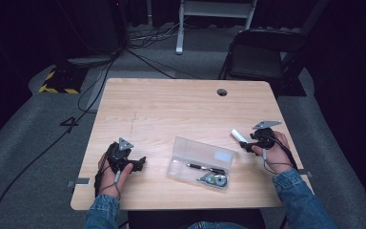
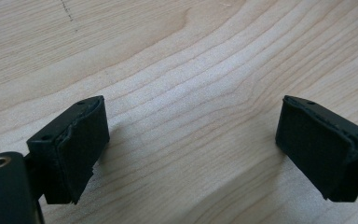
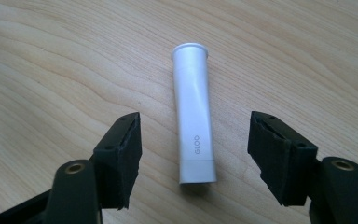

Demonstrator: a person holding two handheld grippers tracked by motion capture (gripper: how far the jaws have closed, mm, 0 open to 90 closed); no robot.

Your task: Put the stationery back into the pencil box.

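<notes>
A white glue stick marked GLOO (image 3: 194,120) lies flat on the wooden table (image 1: 171,105), also seen at the table's right side as a small white tube (image 1: 238,135). My right gripper (image 3: 195,156) is open, low over the table, with the tube's near end lying between its jaws and untouched. A clear plastic case (image 1: 201,162) sits open at the front middle, holding a black pen (image 1: 205,167) and a small roll of tape (image 1: 215,179). My left gripper (image 2: 191,149) rests open near the front left, with bare wood between its jaws.
A round cable hole (image 1: 222,92) sits near the table's far edge. Behind the table stand a black folding chair (image 1: 262,52) and a white frame (image 1: 214,14); cables (image 1: 90,90) trail over the grey floor at the left.
</notes>
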